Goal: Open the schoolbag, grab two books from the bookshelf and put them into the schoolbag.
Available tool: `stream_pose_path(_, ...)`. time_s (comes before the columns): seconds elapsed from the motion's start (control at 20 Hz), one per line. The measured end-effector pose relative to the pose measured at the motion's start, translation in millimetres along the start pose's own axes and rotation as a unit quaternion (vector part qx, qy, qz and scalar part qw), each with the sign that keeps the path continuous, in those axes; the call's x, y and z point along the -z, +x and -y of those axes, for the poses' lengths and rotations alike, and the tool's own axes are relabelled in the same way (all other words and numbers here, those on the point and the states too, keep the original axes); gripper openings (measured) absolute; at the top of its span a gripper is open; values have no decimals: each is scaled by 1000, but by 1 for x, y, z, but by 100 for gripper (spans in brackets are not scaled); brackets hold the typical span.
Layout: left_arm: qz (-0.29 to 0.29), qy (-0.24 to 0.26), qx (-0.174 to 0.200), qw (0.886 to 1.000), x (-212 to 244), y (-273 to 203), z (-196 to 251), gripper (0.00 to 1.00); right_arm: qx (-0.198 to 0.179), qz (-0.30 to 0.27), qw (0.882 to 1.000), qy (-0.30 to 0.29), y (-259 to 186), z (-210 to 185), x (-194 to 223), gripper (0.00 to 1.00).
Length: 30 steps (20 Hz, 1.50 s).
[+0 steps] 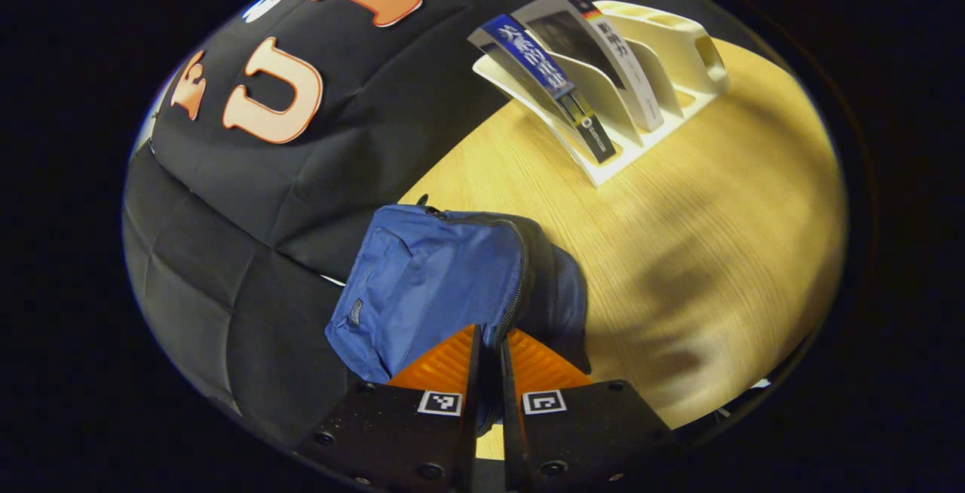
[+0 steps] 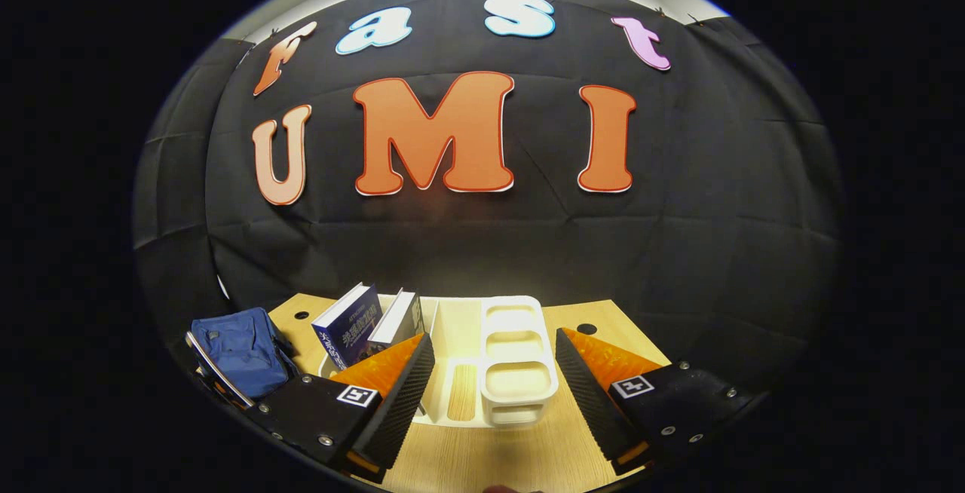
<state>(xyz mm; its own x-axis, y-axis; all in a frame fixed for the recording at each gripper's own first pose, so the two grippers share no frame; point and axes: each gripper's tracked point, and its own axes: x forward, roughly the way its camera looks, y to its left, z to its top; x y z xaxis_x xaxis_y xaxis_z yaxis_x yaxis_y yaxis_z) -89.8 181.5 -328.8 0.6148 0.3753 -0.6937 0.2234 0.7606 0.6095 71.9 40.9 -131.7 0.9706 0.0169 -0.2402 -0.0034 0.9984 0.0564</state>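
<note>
The schoolbag [image 1: 430, 282], soft blue cloth that looks limp and light, lies on the table [image 1: 716, 252] beside the bookshelf [image 1: 603, 78], the left gripper [image 1: 490, 346] clenched apparently at its zipper, the right gripper [image 2: 494, 372] released.

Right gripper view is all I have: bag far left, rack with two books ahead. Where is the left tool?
Observer: The left tool is at the bag, with its fingers pinched together on the lower end of the zipper.
Operator: Is the bag open yet?
Observer: No. The zipper looks closed along the whole curve I can see, from the top of the bag down to the tool.
</note>
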Motion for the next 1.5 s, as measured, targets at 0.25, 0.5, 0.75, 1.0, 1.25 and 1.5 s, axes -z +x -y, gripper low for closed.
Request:
stream_pose_path(0.25,5,-75,30,997,-22,-4,-32,8,-26,-9,1000,-8,6,-26,1,97)
stream_pose_path(0.5,33,-125,63,990,-50,-13,-72,6,-89,-41,995,-19,14,-86,5,97)
stream_pose_path(0.75,63,-183,91,977,-77,-27,-125,6,-142,-86,986,-35,34,-156,10,97)
stream_pose_path(1.0,87,-237,120,960,-101,-24,-169,6,-157,-114,979,-65,65,-208,9,97)
stream_pose_path(1.25,96,-290,167,937,-108,-18,-195,6,-128,-183,970,-101,106,-235,30,97)
stream_pose_path(1.5,109,-294,196,929,-111,-12,-210,6,-83,-277,949,-126,142,-238,64,98)
